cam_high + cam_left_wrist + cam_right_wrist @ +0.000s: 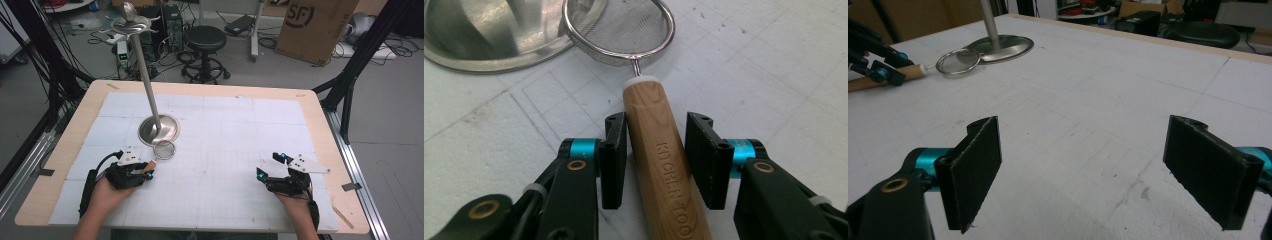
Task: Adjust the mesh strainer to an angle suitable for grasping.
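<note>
Wooden-handled strainer [624,30], one, lies between the parted left tool [656,150]; right tool [1098,175] gapes apart.

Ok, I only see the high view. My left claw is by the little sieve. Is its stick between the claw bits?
Observer: Yes. The left gripper view shows the wooden handle between the left claw jaws, close on both sides. I can't tell if they squeeze it.
Operator: Any writing on it?
Observer: "KITCHEN TOO" is stamped along it, then it runs out of frame.
Operator: And my right claw?
Observer: The right claw is wide open over bare table.
</note>
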Motion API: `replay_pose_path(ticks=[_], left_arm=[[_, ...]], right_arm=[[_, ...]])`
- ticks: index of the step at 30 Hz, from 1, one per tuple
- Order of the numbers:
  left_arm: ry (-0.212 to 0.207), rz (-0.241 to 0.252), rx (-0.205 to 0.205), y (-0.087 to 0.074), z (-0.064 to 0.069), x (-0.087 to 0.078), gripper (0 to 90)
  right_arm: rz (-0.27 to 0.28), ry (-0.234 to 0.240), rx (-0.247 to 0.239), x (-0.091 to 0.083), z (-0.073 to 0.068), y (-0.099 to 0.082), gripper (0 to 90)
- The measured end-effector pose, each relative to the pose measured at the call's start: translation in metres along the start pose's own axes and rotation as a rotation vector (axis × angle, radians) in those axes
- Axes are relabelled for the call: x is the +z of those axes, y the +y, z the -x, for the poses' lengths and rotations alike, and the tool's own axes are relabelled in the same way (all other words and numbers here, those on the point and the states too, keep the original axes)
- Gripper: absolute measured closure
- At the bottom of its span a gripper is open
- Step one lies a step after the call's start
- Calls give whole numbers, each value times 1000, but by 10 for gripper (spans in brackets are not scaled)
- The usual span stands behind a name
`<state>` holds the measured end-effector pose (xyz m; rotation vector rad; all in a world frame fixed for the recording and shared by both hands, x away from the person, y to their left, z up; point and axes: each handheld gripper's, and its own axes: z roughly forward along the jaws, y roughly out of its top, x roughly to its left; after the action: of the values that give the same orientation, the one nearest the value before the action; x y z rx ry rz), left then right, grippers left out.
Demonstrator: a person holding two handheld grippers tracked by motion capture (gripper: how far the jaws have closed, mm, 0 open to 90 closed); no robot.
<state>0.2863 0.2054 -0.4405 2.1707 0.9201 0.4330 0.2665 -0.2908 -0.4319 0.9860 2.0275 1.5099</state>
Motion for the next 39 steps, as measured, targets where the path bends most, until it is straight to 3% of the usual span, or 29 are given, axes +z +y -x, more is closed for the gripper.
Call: replay_pose_path(ticks=[9,18,26,32,33,39], left_arm=[[20,-18,51,3,3,0,674],[-31,-33,89,9,11,3,675],[-83,-51,155,24,33,15,674],[-104,-52,180,34,44,26,674],[-110,-46,200,38,49,30,674],[-132,-59,230,49,58,40,674]], right_arm=[[-2,1,0,0,0,0,147],[-2,8,2,1,-2,1,147],[0,12,2,2,-3,1,147],[1,12,3,2,-2,1,147],[1,12,4,2,-2,1,147],[6,15,10,2,-2,2,147]])
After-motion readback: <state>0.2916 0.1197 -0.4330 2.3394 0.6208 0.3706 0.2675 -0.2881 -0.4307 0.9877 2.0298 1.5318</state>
